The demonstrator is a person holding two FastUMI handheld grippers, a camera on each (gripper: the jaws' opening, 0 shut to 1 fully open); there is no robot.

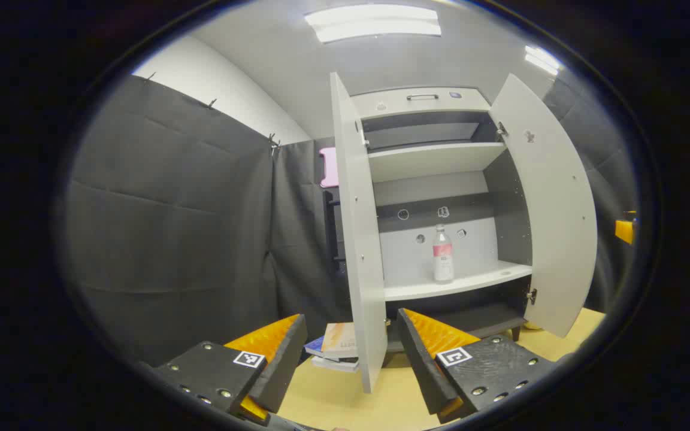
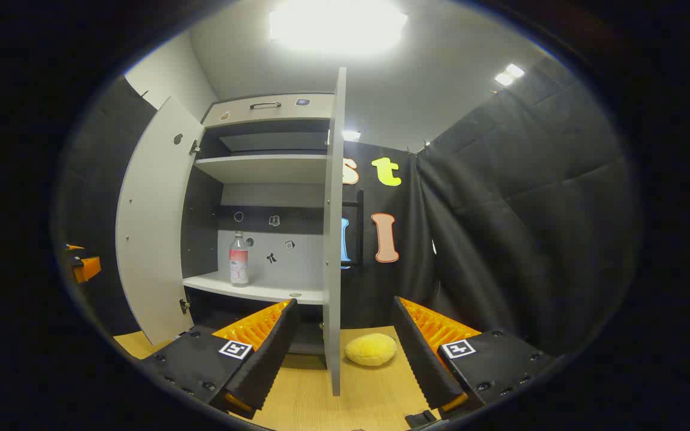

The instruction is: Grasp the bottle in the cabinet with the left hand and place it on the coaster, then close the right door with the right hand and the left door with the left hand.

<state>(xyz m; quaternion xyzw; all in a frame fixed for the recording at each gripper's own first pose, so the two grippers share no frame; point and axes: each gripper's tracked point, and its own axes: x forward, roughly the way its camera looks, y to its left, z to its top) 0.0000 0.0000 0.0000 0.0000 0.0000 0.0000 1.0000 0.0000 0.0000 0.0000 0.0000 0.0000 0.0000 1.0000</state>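
A clear bottle [image 1: 442,254] with a pink label stands upright on the lower shelf of the white cabinet [image 1: 435,158], both of whose doors are swung open. My left gripper [image 1: 351,315] is open and holds nothing, well short of the cabinet, with the left door [image 1: 358,239] edge-on between its fingers. In the right gripper view the bottle [image 2: 238,260] shows on the same shelf. My right gripper [image 2: 345,301] is open too, with the right door [image 2: 333,239] edge-on ahead of it. A round yellow pad [image 2: 371,349], possibly the coaster, lies on the wooden table [image 2: 297,395].
A small stack of books [image 1: 336,347] lies on the table beside the left door's foot. The right door [image 1: 551,209] stands wide open, and so does the left door [image 2: 150,227]. Black cloth walls close in both sides. The other gripper [image 1: 625,229] shows at the far right.
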